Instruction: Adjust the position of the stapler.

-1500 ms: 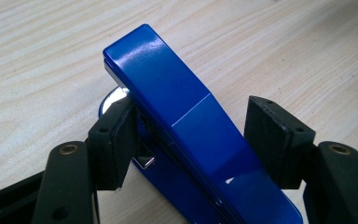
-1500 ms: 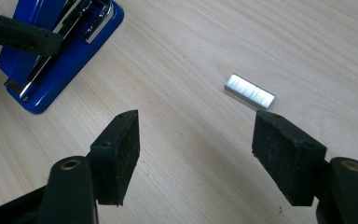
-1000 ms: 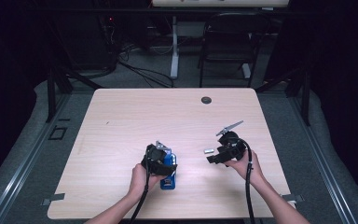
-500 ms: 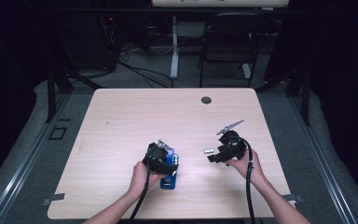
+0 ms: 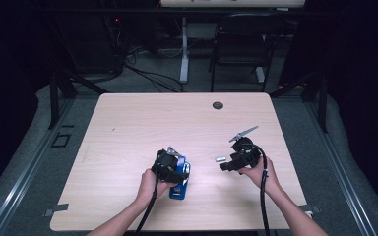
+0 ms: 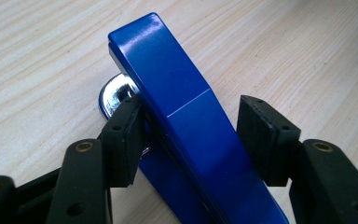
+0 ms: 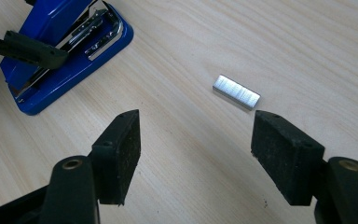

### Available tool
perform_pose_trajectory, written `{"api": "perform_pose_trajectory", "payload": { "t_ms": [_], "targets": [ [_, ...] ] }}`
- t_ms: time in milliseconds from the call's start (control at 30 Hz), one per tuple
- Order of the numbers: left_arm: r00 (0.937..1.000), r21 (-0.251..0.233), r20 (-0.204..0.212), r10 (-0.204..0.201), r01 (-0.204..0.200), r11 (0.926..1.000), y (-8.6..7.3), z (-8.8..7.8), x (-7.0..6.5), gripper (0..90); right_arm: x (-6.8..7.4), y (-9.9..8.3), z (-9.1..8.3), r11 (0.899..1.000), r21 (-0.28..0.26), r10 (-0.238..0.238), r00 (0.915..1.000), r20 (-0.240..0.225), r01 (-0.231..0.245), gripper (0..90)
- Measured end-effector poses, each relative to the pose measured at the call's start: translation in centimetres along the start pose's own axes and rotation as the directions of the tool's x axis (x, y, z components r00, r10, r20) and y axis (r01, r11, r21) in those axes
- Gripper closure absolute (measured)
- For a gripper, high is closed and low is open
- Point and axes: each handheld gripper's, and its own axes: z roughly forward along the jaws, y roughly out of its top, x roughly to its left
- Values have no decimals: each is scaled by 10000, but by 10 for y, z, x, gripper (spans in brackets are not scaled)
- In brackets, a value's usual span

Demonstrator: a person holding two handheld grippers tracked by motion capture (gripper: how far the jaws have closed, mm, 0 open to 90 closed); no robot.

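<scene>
My left tongs (image 6: 191, 140) closing around the blue stapler (image 6: 186, 116) on the worktop (image 5: 128, 128), one pad touching its side, other pad apart, my right tongs (image 7: 196, 140) spread wide, silver staple strip (image 7: 236, 92) just beyond them, no writing readable

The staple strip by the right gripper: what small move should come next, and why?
Probably ease the right gripper forward and close on the staple strip: its jaws stand open just short of it, while the left gripper, jaws just closing, straddles the blue stapler.

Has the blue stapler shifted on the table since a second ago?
No. The blue stapler sits at the same spot relative to the table's near edge.
</scene>
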Motion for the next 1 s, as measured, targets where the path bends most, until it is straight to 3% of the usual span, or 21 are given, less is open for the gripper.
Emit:
{"api": "perform_pose_trajectory", "payload": {
  "t_ms": [333, 367, 567, 833, 1000],
  "targets": [
    [9998, 126, 38, 172, -172, 9998, 2, 0, 0, 450, 1, -1, 1, 9997, -163, 202, 9998, 73, -201, 330],
    [9996, 130, 220, 204, -207, 9997, 3, 1, 1, 452, -1, 0, 0, 10000, 9, 43, 10000, 20, -43, 330],
    [9979, 134, 409, 505, -511, 9986, 4, 2, 0, 468, -1, 0, 0, 10000, 27, 52, 10000, 14, -52, 330],
    [9983, 26, 362, 456, -458, 9989, 4, 1, 0, 475, -1, 0, 0, 10000, 54, 28, 10000, -8, -28, 331],
    [10000, 5, 2, 93, -93, 10000, -1, 2, -6, 473, -1, 0, -1, 10000, -10, 84, 10000, -52, -84, 331]
  ]
}}
